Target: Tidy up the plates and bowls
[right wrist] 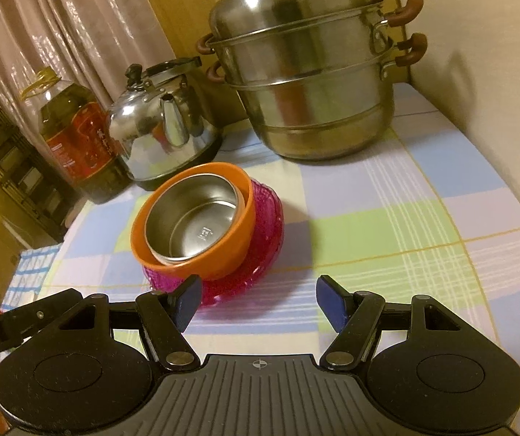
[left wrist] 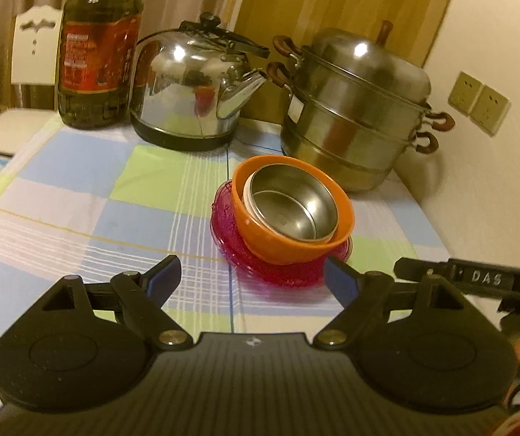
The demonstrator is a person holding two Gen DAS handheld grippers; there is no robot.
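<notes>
Bowls [left wrist: 291, 207] sit nested on the pink plate [left wrist: 278, 269] mid-table — stacking looks done. Both grippers — left [left wrist: 252, 279], right [right wrist: 258, 301] — hang released, grasping nothing.

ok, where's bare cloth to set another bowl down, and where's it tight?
Free: the checked cloth left of the bowl stack, in front of the oil bottle and kettle; also the patch right of the stack, in front of the steamer pot. Crowded: the back row, with only a narrow gap between stack and kettle.
</notes>
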